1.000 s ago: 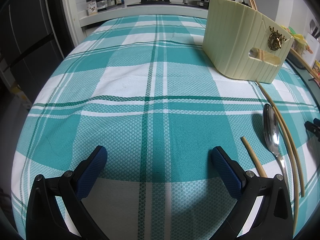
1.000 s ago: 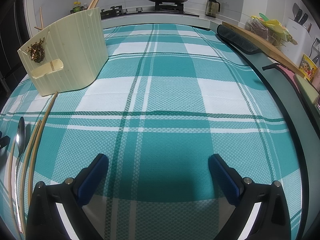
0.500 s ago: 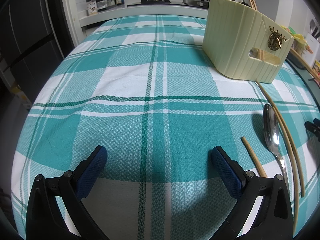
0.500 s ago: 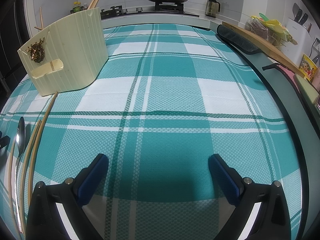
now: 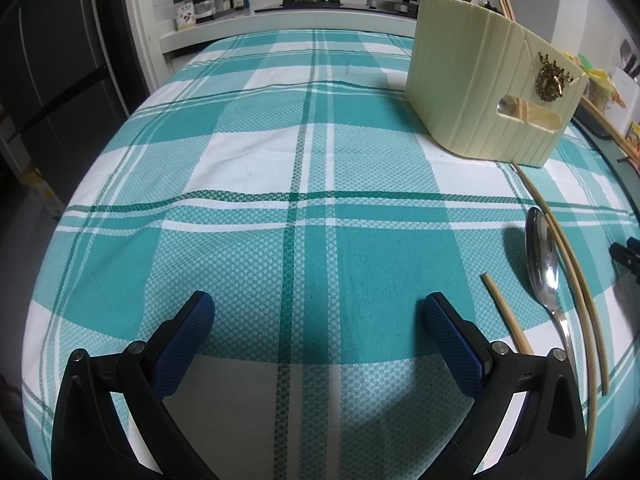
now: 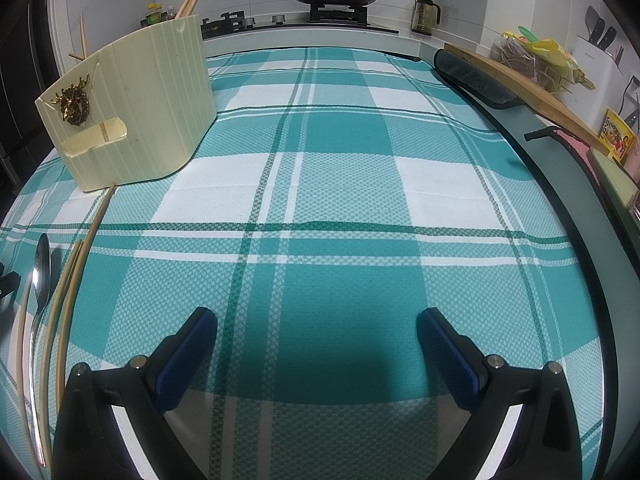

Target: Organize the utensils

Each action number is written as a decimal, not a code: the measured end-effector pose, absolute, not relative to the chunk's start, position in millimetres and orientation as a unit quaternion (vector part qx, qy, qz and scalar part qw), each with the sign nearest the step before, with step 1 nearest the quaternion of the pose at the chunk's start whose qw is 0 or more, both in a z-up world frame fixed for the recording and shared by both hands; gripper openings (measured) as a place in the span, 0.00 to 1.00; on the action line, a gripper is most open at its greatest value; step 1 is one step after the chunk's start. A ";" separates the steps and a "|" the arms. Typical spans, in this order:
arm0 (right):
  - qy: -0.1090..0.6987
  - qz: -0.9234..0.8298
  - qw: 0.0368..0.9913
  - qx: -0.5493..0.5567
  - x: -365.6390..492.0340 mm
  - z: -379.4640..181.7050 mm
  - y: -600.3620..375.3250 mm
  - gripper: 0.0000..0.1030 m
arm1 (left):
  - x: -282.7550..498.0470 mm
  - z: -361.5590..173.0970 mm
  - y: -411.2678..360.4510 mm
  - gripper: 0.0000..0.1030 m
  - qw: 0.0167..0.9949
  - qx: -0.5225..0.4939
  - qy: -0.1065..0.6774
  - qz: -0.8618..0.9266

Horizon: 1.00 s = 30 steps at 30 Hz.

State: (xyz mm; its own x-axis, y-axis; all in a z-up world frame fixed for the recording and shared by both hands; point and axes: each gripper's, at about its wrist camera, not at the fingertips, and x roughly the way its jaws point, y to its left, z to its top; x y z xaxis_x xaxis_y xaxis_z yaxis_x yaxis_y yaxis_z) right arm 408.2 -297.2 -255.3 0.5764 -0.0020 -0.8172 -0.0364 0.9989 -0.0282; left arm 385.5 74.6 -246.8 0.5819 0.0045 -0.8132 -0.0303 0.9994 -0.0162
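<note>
While both my jaws sit spread and empty over the desk, left gripper (image 5: 318,312), right gripper (image 6: 317,326): steel spoon (image 5: 541,254) and loose chopsticks (image 5: 572,276) lie between them, likely awaiting the cream utensil holder (image 5: 486,92) beyond.

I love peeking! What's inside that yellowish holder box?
Chopsticks stick out of the holder's top, and a spoon bowl shows through its front slot. Its walls hide the rest.

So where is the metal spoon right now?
The spoon lies flat on the checked cloth among loose chopsticks, between both grippers, short of the cream holder.
</note>
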 end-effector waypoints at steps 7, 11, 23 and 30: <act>0.460 0.044 0.886 -0.041 410.9 -255.0 -298.7 1.00 | 385.0 -246.5 74.1 1.00 0.889 -0.014 0.457 0.009; 0.457 0.102 0.881 -0.068 418.0 -255.3 -301.4 1.00 | 373.7 -243.5 76.6 1.00 0.886 -0.028 0.462 0.011; 0.456 0.112 0.880 -0.072 419.1 -255.1 -301.3 1.00 | 317.5 -220.6 6.6 1.00 0.880 -0.102 0.463 -0.035; 0.456 0.106 0.881 -0.065 419.6 -255.2 -302.7 1.00 | 312.9 -236.8 -25.9 1.00 0.877 -0.023 0.480 -0.005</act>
